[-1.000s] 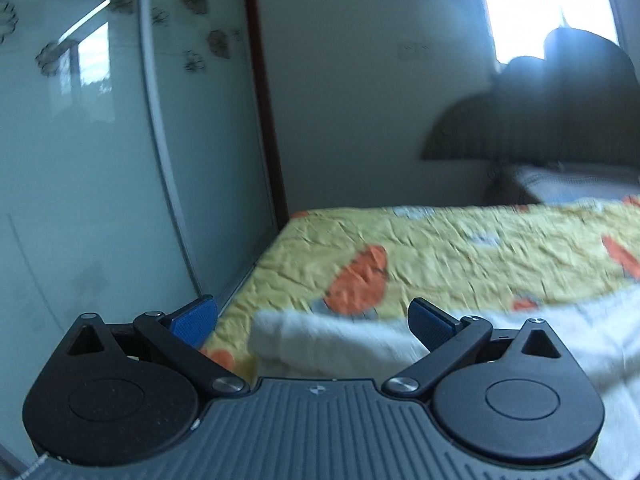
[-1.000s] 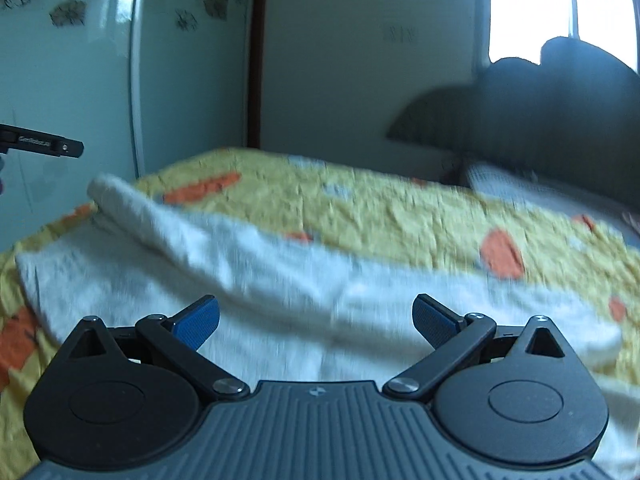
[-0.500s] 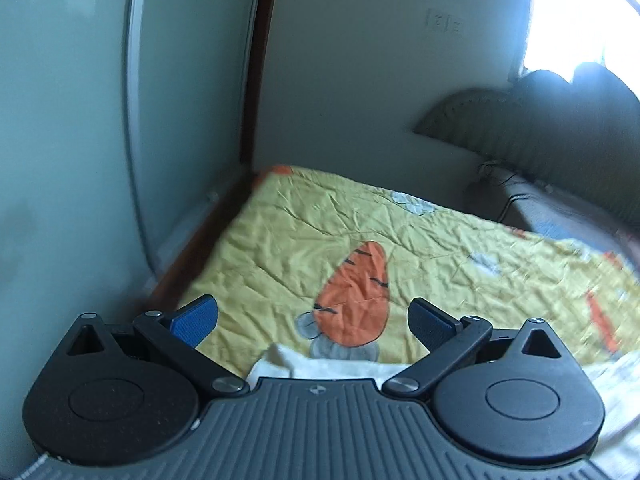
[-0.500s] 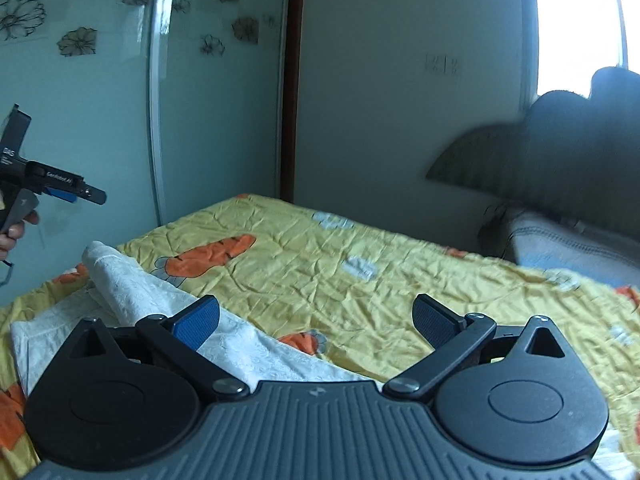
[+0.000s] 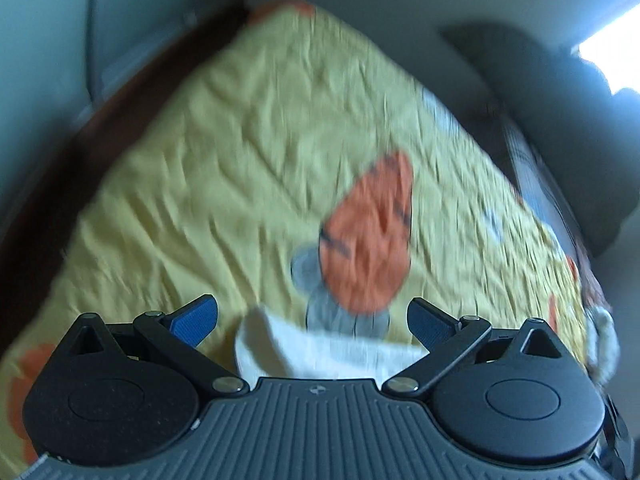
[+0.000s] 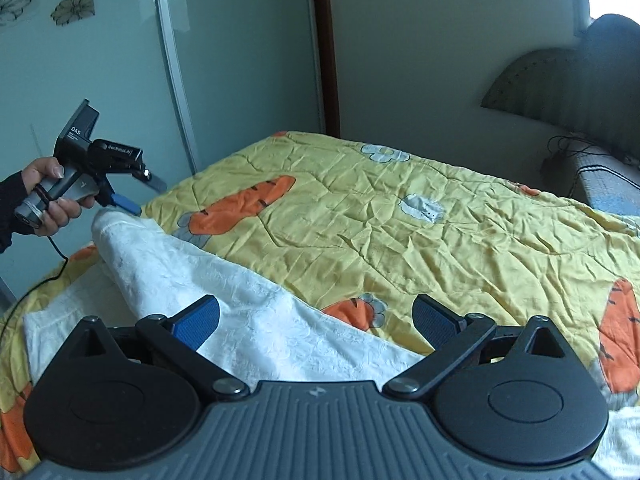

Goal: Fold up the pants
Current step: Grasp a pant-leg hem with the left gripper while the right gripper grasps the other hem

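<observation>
White pants (image 6: pixel 224 300) lie across the yellow carrot-print quilt (image 6: pixel 400 232) on the bed, running from 9 o'clock toward 5 o'clock in the right wrist view. The right hand-held gripper (image 6: pixel 316 320) hangs over them, fingers spread wide and empty. The left hand-held gripper (image 5: pixel 312 318), likewise wide apart, hovers above the pants' end (image 5: pixel 320 350); a hand (image 6: pixel 48 196) grips its handle at 9 o'clock.

Only the left gripper (image 6: pixel 136 196), seen from the right wrist camera, carries lettering — white "DAS" on its upright black block, with smaller lines beneath too small to read, and a white label on the black bar beside it that looks like "GenRobot.AI" — nothing else can be read
</observation>
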Demonstrator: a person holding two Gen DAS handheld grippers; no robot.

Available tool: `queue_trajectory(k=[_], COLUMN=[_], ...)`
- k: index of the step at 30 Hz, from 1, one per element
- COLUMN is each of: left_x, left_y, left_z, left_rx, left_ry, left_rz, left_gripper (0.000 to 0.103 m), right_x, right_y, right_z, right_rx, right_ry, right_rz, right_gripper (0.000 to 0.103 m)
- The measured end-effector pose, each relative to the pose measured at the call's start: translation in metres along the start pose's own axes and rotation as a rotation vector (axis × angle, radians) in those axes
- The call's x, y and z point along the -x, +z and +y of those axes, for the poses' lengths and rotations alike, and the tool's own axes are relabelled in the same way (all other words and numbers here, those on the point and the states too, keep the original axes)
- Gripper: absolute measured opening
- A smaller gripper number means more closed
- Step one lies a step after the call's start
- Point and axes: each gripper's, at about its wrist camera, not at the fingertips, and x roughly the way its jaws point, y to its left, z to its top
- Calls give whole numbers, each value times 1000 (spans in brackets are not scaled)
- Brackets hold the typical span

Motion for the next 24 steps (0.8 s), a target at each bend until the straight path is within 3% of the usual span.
queue_trajectory(k=[5,7,8,9,11,13,14,18,24], left_x=[-18,-20,-21,-21,-22,-19,-18,0,54], left_y=[-6,-7,-8,-10,-10,-13,-12,-17,-38], left_z=[7,3,1,-2,-8,-10,-11,-26,-60], left_rx=[-14,-36,-52,-69,-112,-142,-150,-229,-363], left_ry=[-11,-5,6,24,78,93,90,83,-7], left_rz=[63,65,61,56,53,47,45,-40,-211], left_gripper=[99,91,85,67,51,25,17,14,13], right_x=[-22,-30,-32,-35,-41,-47,-49,-53,-97], right_y=[2,2,2,3,4,5,5,0,20], right_z=[-2,-2,-1,0,0,-1,-2,-6,-19], right_rx=[11,12,16,22,36,50,58,143,149], right_ry=[13,22,30,37,49,66,80,129,307], right_rz=[28,41,44,47,53,56,49,-68,135], right_gripper=[103,103,103,103,103,103,103,103,103])
